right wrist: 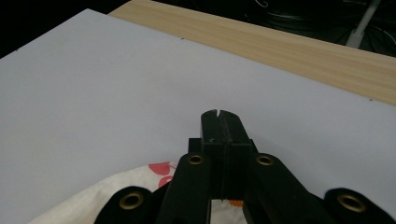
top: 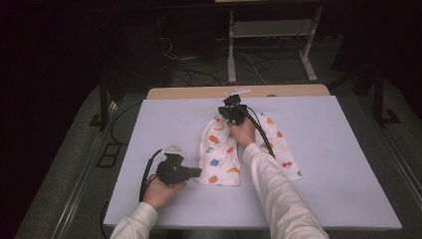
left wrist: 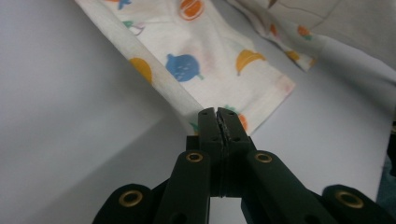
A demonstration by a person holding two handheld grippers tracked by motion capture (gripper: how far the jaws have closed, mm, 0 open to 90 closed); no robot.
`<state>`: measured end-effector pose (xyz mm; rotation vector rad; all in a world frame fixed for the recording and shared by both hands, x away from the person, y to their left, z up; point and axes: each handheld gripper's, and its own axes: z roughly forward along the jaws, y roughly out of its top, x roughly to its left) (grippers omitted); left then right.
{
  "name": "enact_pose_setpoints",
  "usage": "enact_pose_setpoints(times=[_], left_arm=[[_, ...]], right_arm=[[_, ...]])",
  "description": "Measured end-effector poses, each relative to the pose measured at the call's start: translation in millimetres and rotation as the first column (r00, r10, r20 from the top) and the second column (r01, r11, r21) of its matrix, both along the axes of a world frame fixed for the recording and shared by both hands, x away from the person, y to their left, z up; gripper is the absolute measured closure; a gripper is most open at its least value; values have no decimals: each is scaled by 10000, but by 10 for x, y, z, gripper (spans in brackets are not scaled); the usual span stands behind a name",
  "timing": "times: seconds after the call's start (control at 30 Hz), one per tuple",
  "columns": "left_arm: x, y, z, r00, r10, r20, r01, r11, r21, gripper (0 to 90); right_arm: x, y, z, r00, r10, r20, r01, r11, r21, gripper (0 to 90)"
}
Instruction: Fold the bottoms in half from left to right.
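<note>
so that's one fruit-print cloth (top: 221,152) lying on one worktop (top: 149,129), two grippers, the left (top: 195,172) and the right (top: 224,112), each with two jaws, two hands on them, and one white frame (top: 271,30) standing on the floor behind.

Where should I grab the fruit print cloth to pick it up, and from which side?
Take the fruit print cloth at its near left corner, coming in low from the left, where the left gripper sits. That hemmed corner lies flat at the cloth's free edge.
</note>
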<state>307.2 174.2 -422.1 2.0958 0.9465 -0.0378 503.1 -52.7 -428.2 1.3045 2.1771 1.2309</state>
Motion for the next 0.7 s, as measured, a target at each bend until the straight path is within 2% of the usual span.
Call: enact_pose_setpoints(times=[0.27,0.7], left_arm=[[-15,-150,61,9994,-352,7,352,9994,-15,889],[-48,-345,209,9964,-814,237,821,9961,-326,889]], right_arm=[[5,-82,58,10000,-57,75,56,9999,110,892],[19,-263,127,9994,-331,50,328,9987,401,893]])
